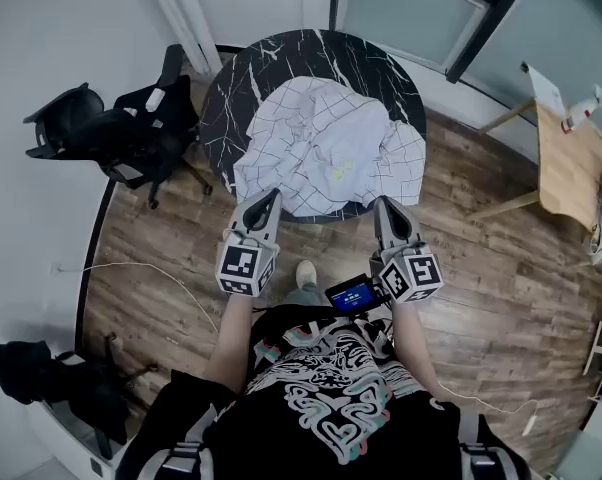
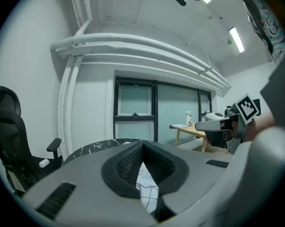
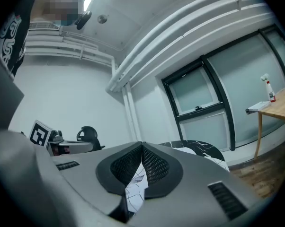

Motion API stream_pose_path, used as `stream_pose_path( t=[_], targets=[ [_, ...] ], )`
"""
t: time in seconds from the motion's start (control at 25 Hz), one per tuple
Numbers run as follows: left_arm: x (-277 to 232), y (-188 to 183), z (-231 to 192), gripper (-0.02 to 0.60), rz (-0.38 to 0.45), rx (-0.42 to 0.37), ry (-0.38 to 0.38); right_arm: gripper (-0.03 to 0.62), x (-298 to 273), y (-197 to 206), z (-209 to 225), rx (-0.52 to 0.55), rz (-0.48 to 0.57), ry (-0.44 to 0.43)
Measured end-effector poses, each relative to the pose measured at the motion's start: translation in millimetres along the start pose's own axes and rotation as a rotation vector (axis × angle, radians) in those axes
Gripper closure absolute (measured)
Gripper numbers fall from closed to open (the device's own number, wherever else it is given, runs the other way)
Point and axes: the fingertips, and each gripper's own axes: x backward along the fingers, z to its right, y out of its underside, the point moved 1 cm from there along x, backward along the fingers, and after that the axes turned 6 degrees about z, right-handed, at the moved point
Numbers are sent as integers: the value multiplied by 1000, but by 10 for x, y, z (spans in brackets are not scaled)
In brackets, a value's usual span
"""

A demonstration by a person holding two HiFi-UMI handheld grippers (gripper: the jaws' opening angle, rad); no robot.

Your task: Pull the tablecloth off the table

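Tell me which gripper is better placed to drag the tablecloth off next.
Neither clearly. The left gripper and the right gripper are both shut on the near edge of the tablecloth, one either side of its bunched middle, at the near rim of the table. Pulling both back together looks best.

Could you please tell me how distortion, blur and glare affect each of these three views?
Head view: fisheye bending toward the edges, but the tablecloth and table are sharp under even light. Left gripper view: dark round vignette, bowed pipes, a bright ceiling light without much glare. Right gripper view: the same vignette and bowing.
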Motion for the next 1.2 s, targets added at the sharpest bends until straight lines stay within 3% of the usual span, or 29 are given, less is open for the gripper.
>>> stream_pose_path(
  t=[0.52,0.84,1.2],
  targets=[
    [-805,130,-582,561,-28,35,46,574,-878,224,252,13,-68,24],
    [-1094,188,-751,561,-33,55,67,522,-1101,336,422,7,-107,50],
    [-1244,265,-813,561,-33,65,91,511,-1095,436,555,-41,-141,101]
  ],
)
